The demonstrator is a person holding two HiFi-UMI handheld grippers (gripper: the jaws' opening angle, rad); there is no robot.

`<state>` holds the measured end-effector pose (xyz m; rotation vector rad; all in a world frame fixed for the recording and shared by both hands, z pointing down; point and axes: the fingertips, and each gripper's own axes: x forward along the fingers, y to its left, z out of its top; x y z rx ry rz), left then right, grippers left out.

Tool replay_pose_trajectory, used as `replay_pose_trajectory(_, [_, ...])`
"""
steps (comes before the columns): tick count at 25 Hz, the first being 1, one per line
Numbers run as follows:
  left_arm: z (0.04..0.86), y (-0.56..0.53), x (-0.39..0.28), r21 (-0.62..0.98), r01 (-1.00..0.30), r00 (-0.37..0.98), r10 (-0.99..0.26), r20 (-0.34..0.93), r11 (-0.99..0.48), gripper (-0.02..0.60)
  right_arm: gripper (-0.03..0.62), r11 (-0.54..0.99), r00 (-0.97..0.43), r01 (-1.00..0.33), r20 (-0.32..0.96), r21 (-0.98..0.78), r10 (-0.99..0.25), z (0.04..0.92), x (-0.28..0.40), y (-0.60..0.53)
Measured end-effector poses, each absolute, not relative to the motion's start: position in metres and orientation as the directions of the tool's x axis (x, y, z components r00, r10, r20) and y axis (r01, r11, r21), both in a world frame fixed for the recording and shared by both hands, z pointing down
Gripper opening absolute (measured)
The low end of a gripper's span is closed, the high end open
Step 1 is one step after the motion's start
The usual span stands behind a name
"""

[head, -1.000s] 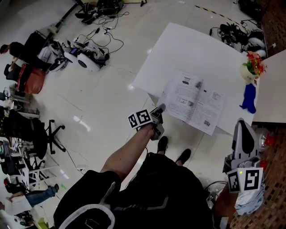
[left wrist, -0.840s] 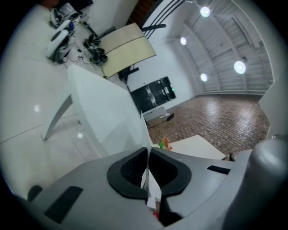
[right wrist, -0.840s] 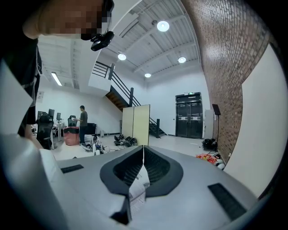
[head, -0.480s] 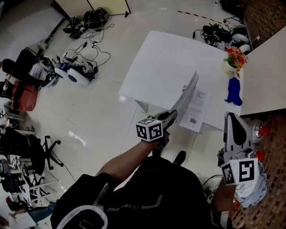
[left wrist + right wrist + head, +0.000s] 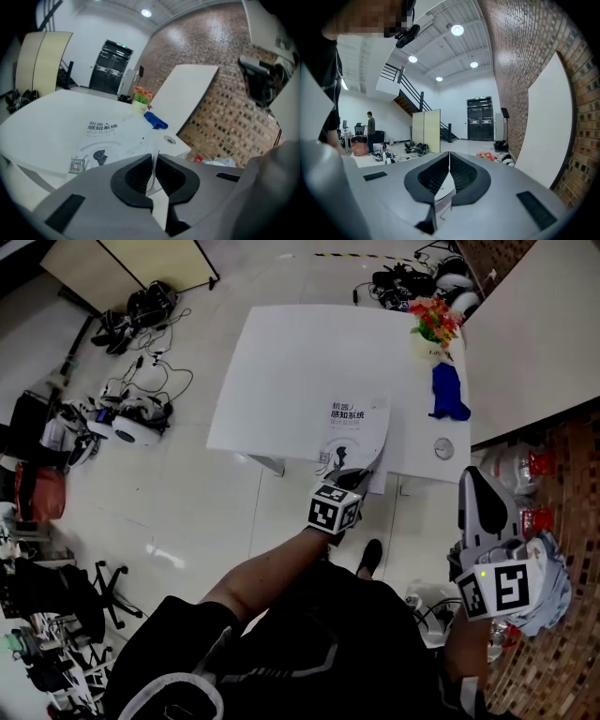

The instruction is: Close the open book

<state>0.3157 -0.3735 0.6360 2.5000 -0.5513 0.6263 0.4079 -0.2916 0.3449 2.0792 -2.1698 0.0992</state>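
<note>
The book point(image 5: 357, 427) lies near the front edge of the white table point(image 5: 281, 362), its printed cover turned face up. The cover's near edge curves up into my left gripper point(image 5: 360, 473), which is shut on that thin sheet. The left gripper view shows the cover point(image 5: 101, 138) spread out ahead and its edge pinched between the jaws of my left gripper point(image 5: 153, 159). My right gripper point(image 5: 474, 480) hangs off the table's right front corner, away from the book. In the right gripper view that right gripper point(image 5: 449, 161) is shut with nothing held, pointing across the room.
A vase of flowers point(image 5: 431, 320), a blue object point(image 5: 448, 395) and a small round disc point(image 5: 444, 448) sit along the table's right side. A second white table point(image 5: 525, 343) adjoins it on the right. Cables and gear point(image 5: 131, 413) lie on the floor to the left.
The book lay open flat a second ago. My left gripper swung the left half up and over to the right, so the cover now faces up. The right gripper shifted slightly.
</note>
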Motion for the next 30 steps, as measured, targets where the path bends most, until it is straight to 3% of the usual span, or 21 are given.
replay_pose_trajectory(8, [0.695,-0.345,0.352,0.087,-0.374,0.651,-0.194,0.733,-0.923,0.094,0.002,-0.035,0.036,-0.999,0.145,0.007,-0.989,0.362,0.447,-0.263])
replay_pose_trajectory(11, [0.707,-0.335,0.355,0.048,-0.278,0.593,-0.132,0.794,-0.959,0.152,0.002,-0.042,0.042,-0.999,0.141,0.003,-0.989,0.362,0.452,-0.256])
replay_pose_trajectory(15, [0.705,-0.333,0.356,0.113,-0.258,0.589,-0.063,0.806,-0.959,0.164,0.002,-0.034,0.034,-0.999,0.129,0.002,-0.991,0.359,0.455,-0.255])
replay_pose_trajectory(20, [0.655,-0.333,0.346,0.233,-0.266,0.716,-0.03,0.697,-0.935,0.178,0.002,0.016,-0.014,-1.0,0.102,0.015,-0.995,0.346,0.448,-0.272])
replay_pose_trajectory(27, [0.537,-0.371,0.299,0.329,-0.363,0.894,-0.227,0.385,-0.872,0.176,0.002,0.123,-0.121,-0.992,0.07,0.035,-0.99,0.332,0.413,-0.31])
replay_pose_trajectory(30, [0.487,-0.391,0.27,0.272,-0.382,0.912,-0.313,0.263,-0.883,0.176,0.002,0.166,-0.163,-0.985,0.055,0.046,-0.985,0.325,0.396,-0.325])
